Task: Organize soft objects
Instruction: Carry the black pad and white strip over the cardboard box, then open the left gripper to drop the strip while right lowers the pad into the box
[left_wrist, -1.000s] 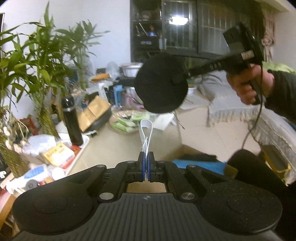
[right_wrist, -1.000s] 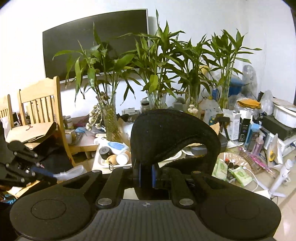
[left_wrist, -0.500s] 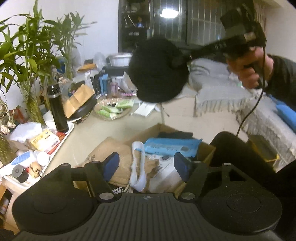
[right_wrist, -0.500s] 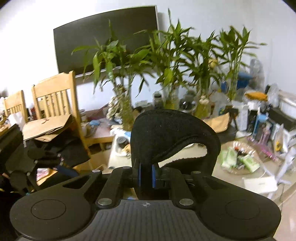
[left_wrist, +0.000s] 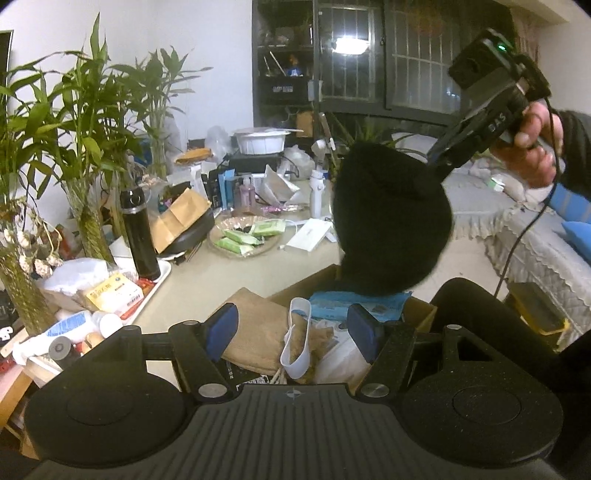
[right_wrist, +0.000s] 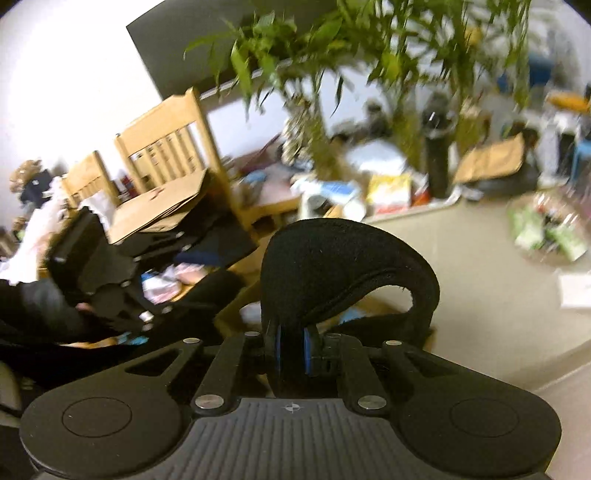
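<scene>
My right gripper (right_wrist: 291, 349) is shut on a black fabric cap (right_wrist: 332, 266), which bulges up above its blue pads. In the left wrist view the same black cap (left_wrist: 388, 225) hangs over the far side of a cardboard box (left_wrist: 306, 280), held from the upper right by a hand (left_wrist: 532, 147). My left gripper (left_wrist: 291, 328) stands open with nothing between its pads. Just past it a white elastic band (left_wrist: 297, 343) lies loose on a tan cloth (left_wrist: 258, 325) in the box, next to a blue packet (left_wrist: 354, 301).
A beige table (left_wrist: 229, 273) carries a black flask (left_wrist: 138, 229), a tray (left_wrist: 155, 284) of packets, a dish of green sachets (left_wrist: 245, 236) and bamboo plants (left_wrist: 85, 122). Wooden chairs (right_wrist: 166, 147) stand at the left in the right wrist view. A covered sofa (left_wrist: 517, 236) lies to the right.
My left gripper opened and let go of the white band, which now lies in the box. My right gripper tipped downward and carried the black cap lower, over the box.
</scene>
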